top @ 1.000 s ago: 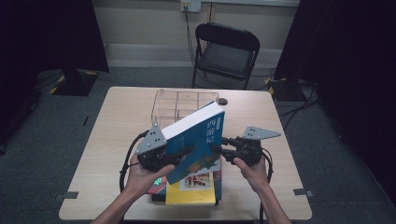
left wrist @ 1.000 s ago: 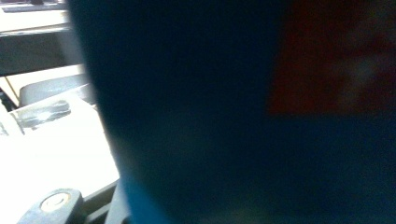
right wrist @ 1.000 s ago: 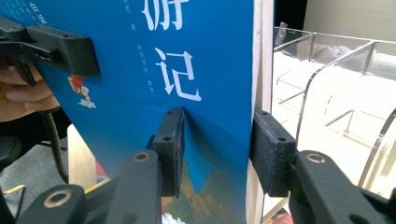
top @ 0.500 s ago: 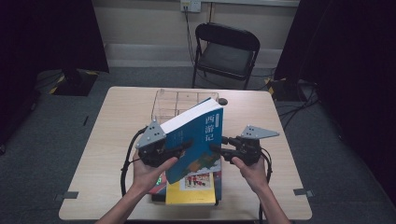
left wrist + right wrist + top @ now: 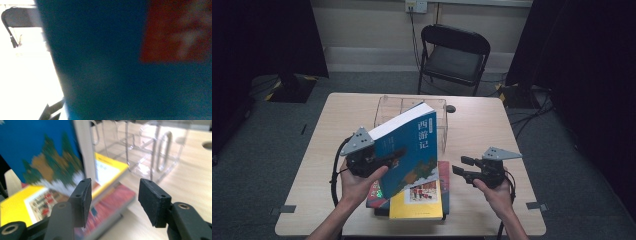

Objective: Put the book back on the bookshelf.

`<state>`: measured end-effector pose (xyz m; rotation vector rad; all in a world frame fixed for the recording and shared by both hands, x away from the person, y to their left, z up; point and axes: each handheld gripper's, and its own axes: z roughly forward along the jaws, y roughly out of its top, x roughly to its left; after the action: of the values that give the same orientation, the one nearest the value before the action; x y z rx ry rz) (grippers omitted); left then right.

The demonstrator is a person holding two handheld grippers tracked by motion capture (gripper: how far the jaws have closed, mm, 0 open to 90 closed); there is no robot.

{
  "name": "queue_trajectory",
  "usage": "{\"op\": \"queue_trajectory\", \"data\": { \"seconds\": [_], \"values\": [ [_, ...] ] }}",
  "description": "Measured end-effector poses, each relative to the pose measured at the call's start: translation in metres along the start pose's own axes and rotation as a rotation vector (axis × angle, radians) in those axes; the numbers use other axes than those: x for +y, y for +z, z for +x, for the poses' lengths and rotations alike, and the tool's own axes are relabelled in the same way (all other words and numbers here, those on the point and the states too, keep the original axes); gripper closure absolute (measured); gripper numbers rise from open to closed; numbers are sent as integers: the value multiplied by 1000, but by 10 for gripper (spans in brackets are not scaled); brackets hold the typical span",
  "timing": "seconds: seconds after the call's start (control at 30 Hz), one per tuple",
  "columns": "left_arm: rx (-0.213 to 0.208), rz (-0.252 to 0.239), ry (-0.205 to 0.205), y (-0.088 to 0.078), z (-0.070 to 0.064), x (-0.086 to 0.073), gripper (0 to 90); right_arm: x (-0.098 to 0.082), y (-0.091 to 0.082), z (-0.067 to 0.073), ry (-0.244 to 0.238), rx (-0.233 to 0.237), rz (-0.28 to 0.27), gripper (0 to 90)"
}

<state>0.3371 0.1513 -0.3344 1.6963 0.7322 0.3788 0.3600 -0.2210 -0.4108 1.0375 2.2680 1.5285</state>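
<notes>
I'm holding the blue book (image 5: 409,147) up off the stack with the left gripper (image 5: 379,161); its jaws are pinching the book's left edge, cover on one side, pages on the other; the book is hanging tilted, spine low, top corner leaning toward the clear organizer (image 5: 412,120) at the back of the table (image 5: 337,130). In the left gripper view the blue cover (image 5: 112,70) is sitting right against the lens, blurred, which fits a deep bite on the book.

The right gripper (image 5: 463,167) is standing well clear of the book to its right, low over the table; its jaws have just been opening and are now spread with nothing between them; in the right gripper view the pads (image 5: 81,197) are framing the stack and the blue book's lower edge (image 5: 37,155) beyond them.

I'm reading this as a hand-off: one gripper is carrying the weight alone so the other can re-grip or steady the free edge; the tilt is probably lining the book up for a slot in the organizer.

The yellow book (image 5: 417,200) and the red book (image 5: 443,175) under it are lying flat at the near edge, directly below the lifted one; a one-sided grip on a thick book is risking sag or slip.
</notes>
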Motion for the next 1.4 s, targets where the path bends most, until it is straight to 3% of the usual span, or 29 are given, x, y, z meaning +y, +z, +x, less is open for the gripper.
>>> {"op": "queue_trajectory", "data": {
  "seconds": [0.17,0.27,0.53,0.9,0.97,1.13,1.4],
  "values": [
    [13,1,-1,-11,9,-1,615,-18,-6,-11,18,-68,49,396],
    [31,9,1,-15,12,0,615,-32,-3,-20,15,-123,110,360],
    [76,5,-49,-30,24,2,617,-58,9,-35,6,-211,201,298],
    [170,-13,-61,-53,44,7,617,-70,25,-41,-12,-271,305,223],
    [196,-17,-64,-56,49,9,618,-74,27,-39,-42,-290,292,210],
    [251,-26,-87,-61,60,12,617,-79,27,-40,-52,-291,254,188],
    [321,-6,-103,-47,72,18,618,-79,27,-40,-51,-292,254,188]
  ]
}}
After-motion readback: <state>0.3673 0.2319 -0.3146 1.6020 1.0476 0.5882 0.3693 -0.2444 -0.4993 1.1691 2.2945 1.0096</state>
